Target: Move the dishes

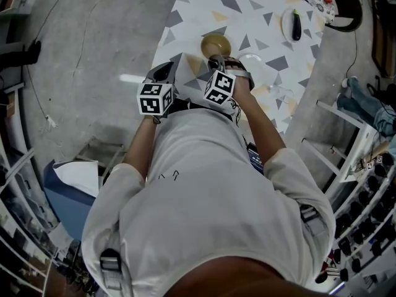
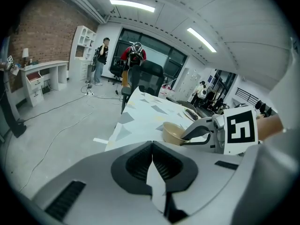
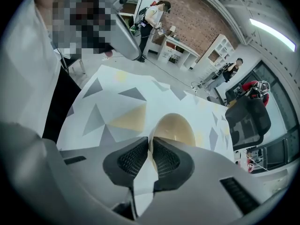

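A tan bowl (image 1: 215,43) is at the near part of a white table (image 1: 247,14) printed with grey and yellow triangles. My right gripper (image 1: 216,59) is shut on the bowl's near rim. In the right gripper view the rim (image 3: 151,136) runs between the closed pads, and the bowl (image 3: 177,127) opens beyond them. My left gripper (image 1: 162,72) hangs at the table's near left edge, apart from the bowl. Its jaws are shut with nothing between them (image 2: 152,148). The left gripper view also shows the bowl (image 2: 174,132) held by the right gripper (image 2: 192,132).
A white plate holding a dark eggplant (image 1: 296,25) lies at the table's far right. Clear glassware (image 1: 250,58) stands just right of the bowl. A black office chair (image 3: 248,116) stands at the table's far end. A white rack (image 1: 346,138) is on the right.
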`<state>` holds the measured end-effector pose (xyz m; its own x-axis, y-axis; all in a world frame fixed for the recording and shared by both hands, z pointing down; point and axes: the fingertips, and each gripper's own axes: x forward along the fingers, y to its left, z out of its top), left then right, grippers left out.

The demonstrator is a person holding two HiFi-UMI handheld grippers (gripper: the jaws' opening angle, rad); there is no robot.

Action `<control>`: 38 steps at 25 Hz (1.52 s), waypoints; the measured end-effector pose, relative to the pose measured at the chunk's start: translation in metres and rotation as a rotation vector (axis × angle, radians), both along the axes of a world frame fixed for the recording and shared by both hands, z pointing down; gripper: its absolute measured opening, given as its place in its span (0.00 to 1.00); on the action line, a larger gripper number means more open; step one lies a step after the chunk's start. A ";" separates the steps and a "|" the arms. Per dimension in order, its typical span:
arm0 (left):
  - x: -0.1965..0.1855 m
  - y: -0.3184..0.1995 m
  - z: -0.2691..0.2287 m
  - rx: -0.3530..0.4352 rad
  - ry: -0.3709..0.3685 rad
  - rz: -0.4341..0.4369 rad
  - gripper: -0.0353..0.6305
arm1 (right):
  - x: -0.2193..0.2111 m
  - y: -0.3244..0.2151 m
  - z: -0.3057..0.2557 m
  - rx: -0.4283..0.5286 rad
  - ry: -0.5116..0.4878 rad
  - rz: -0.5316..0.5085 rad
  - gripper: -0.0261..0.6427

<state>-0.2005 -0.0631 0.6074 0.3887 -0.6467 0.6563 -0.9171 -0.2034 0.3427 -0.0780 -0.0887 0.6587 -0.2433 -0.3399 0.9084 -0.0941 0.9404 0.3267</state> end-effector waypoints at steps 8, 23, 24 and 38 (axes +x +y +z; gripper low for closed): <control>0.023 -0.008 -0.004 0.004 -0.014 0.084 0.08 | -0.001 0.004 0.011 -0.039 -0.080 0.090 0.26; 0.129 -0.050 -0.022 0.062 0.011 0.438 0.08 | 0.099 0.017 -0.040 -0.058 -0.493 0.818 0.04; 0.139 -0.049 -0.022 0.064 0.014 0.469 0.08 | 0.112 0.023 -0.041 -0.045 -0.495 0.861 0.04; 0.245 -0.025 -0.048 0.116 0.072 0.734 0.08 | 0.209 0.076 -0.060 0.111 -0.665 1.330 0.03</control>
<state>0.0444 -0.0883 0.5591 0.7865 -0.2677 0.5565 -0.5076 -0.7935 0.3358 0.1307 -0.0132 0.5991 -0.0569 -0.6982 0.7136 -0.9981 0.0227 -0.0574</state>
